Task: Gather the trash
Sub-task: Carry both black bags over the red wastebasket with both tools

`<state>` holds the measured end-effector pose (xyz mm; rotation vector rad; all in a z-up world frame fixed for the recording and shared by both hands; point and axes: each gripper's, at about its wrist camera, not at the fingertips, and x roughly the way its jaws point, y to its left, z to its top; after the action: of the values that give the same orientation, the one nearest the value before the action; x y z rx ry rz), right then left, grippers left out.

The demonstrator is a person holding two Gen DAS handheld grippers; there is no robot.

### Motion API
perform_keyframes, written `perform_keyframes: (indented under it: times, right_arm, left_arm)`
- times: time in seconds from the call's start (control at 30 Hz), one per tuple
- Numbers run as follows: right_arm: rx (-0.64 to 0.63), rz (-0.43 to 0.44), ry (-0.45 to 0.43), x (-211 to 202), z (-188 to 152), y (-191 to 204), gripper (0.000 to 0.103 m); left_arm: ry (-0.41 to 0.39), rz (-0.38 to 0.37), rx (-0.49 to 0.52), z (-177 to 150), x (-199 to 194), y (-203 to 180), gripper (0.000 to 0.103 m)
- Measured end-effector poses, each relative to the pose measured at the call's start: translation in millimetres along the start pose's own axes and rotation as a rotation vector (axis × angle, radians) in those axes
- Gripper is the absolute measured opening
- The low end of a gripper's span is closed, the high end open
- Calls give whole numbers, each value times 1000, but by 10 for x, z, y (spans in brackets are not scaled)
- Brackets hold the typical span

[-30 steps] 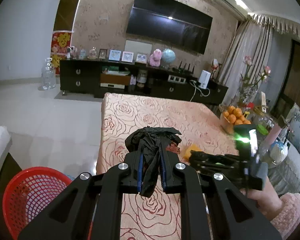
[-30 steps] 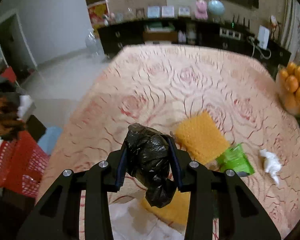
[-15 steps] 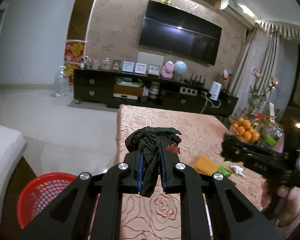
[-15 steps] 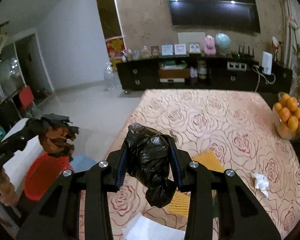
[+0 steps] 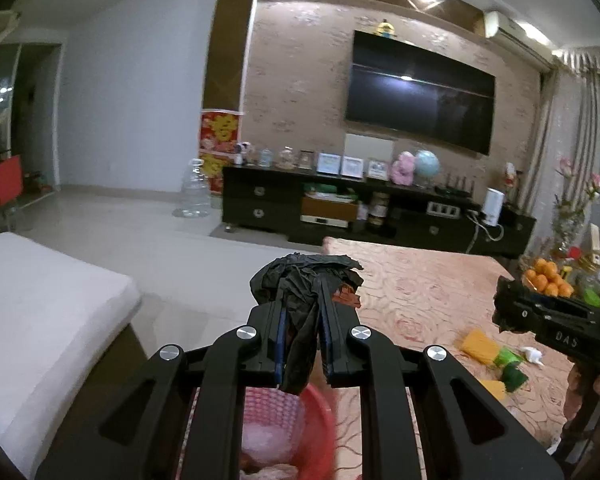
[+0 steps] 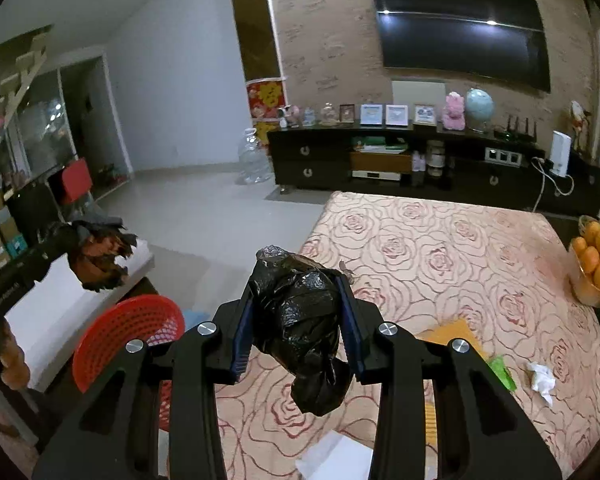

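Note:
My left gripper [image 5: 303,312] is shut on a crumpled black wrapper with a brown-orange inside [image 5: 306,280], held above the red mesh basket [image 5: 300,440]. In the right wrist view this wrapper [image 6: 100,254] hangs up and to the left of the basket [image 6: 128,332], which stands on the floor beside the table. My right gripper [image 6: 296,304] is shut on a knotted black plastic bag [image 6: 300,328], held over the table's left part. The right gripper also shows at the right edge of the left wrist view [image 5: 556,328].
The table [image 6: 460,248] has a rose-patterned cloth. On it lie yellow packets [image 5: 478,344], a green wrapper [image 6: 502,372], a white tissue [image 6: 542,376] and white paper [image 6: 332,456]. A bowl of oranges [image 6: 596,264] stands at the right edge. A white cushion [image 5: 32,312] lies left of the basket.
My left gripper has swung left off the table with its wrapper and now hangs over the red basket. My right gripper has risen and shifted left with the black bag.

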<state>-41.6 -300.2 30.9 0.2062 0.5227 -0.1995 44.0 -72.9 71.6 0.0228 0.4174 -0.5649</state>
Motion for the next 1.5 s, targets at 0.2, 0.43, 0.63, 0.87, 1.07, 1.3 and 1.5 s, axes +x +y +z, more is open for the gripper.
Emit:
perform_keyframes:
  times: [0.2, 0.43, 0.63, 0.87, 1.07, 1.3, 1.5]
  right_arm:
    - [-49, 44, 12, 110, 90, 313, 37]
    - [-143, 132, 4, 198, 287, 803, 37]
    - [-156, 198, 17, 324, 279, 928, 37]
    - [-138, 233, 78, 506, 208, 1064, 37]
    - [-137, 268, 118, 620, 106, 1230, 37]
    - [-139, 307, 167, 751, 3, 1378, 37]
    - [-142, 339, 209, 855, -76, 1492, 37]
  left_arm:
    - [16, 42, -28, -15, -1, 184, 13]
    - [43, 93, -49, -50, 30, 359, 13]
    - [79, 135, -42, -130, 112, 431, 13]
    - [110, 156, -44, -207, 137, 522, 13]
    - [141, 178, -46, -314, 115, 602, 13]
    - [196, 212, -52, -426, 168, 696, 13]
    - [222, 224, -50, -465, 215, 723, 13]
